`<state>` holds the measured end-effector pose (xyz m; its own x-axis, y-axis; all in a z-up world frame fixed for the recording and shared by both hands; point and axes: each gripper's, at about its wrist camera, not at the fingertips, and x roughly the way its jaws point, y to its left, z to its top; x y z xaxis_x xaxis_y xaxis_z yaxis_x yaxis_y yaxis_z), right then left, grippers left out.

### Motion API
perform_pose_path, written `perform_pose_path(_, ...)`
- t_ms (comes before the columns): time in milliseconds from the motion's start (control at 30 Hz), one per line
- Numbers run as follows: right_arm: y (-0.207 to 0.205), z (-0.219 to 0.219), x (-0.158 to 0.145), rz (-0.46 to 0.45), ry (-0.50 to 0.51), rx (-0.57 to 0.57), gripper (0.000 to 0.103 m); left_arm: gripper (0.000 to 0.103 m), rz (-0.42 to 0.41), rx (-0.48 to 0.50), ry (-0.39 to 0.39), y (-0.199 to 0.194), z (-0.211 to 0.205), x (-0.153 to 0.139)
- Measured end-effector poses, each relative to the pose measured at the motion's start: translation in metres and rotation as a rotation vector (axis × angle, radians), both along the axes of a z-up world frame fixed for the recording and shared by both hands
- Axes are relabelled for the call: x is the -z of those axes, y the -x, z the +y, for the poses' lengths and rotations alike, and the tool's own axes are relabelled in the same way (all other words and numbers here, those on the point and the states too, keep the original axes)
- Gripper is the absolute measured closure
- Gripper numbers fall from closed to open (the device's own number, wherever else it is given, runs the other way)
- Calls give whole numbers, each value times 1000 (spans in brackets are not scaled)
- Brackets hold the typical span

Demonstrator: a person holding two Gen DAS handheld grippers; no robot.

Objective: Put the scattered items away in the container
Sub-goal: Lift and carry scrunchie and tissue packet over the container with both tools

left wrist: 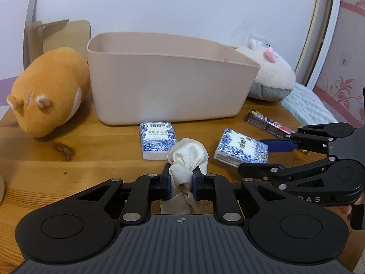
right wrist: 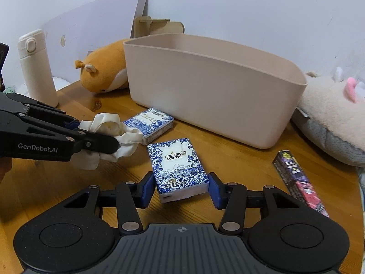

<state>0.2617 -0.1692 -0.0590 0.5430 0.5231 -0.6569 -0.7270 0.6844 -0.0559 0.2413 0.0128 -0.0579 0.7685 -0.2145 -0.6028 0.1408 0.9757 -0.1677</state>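
Note:
My left gripper is shut on a knotted white cloth, which bulges above and below the blue pads. The right wrist view shows that cloth held just above the wooden table. My right gripper is shut on a blue-and-white tissue pack, and this pack hangs tilted off the table. A second tissue pack lies flat in front of the beige container. A dark snack bar lies to the right. The container's floor is hidden.
An orange plush lies left of the container and a white plush leans at its right end. A cream bottle stands at the far left. A wall and boards close off the back.

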Motion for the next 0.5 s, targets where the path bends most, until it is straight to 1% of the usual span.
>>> perform_pose_path(200, 10, -12, -18, -38, -16, 14, 56, 87, -45, -6, 13, 10, 6, -19)
perform_pose_path(367, 16, -20, -34, -74, -24, 24, 56, 87, -81, -7, 2, 17, 11, -35)
perform_pose_path(500, 17, -25, -51, -107, -50, 36, 56, 87, -111, -11, -7, 20, 15, -46)
